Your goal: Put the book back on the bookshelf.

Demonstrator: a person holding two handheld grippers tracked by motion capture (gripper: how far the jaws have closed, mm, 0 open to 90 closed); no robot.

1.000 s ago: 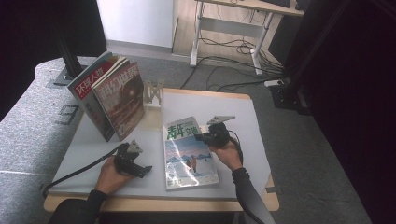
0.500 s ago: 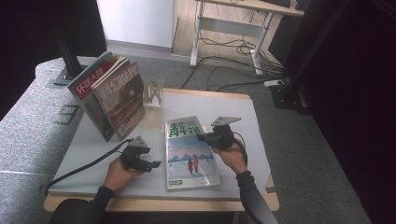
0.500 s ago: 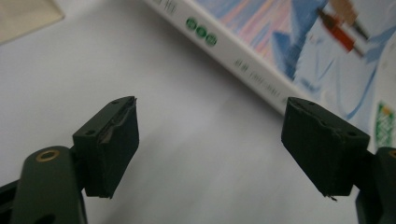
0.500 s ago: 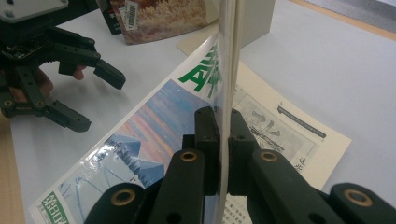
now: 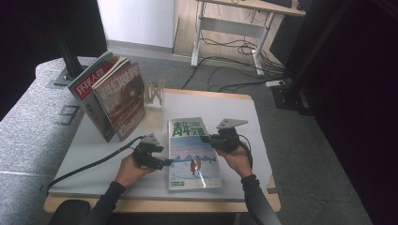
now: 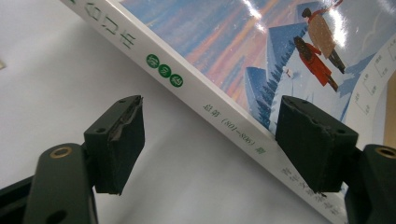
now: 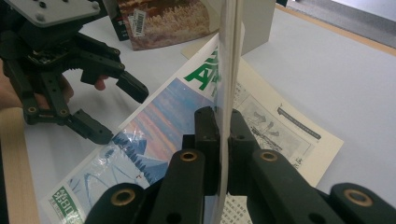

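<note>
White bench (image 5: 94, 154) is carrying the magazine (image 5: 190, 154) flat between my hands while my right gripper (image 7: 223, 154) is pinching its cover's edge, jaws closed, to lift it open, and my left gripper (image 6: 210, 140) is waiting wide open beside the spine, holding nothing.

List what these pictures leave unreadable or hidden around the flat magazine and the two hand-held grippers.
- High view: the right hand-held gripper jaws, hidden by its own body.
- Left gripper view: the magazine title, cut off by the top edge.
- Right gripper view: the inside page print, too small to read.
- High view: the wooden stand, too small to make out.
</note>
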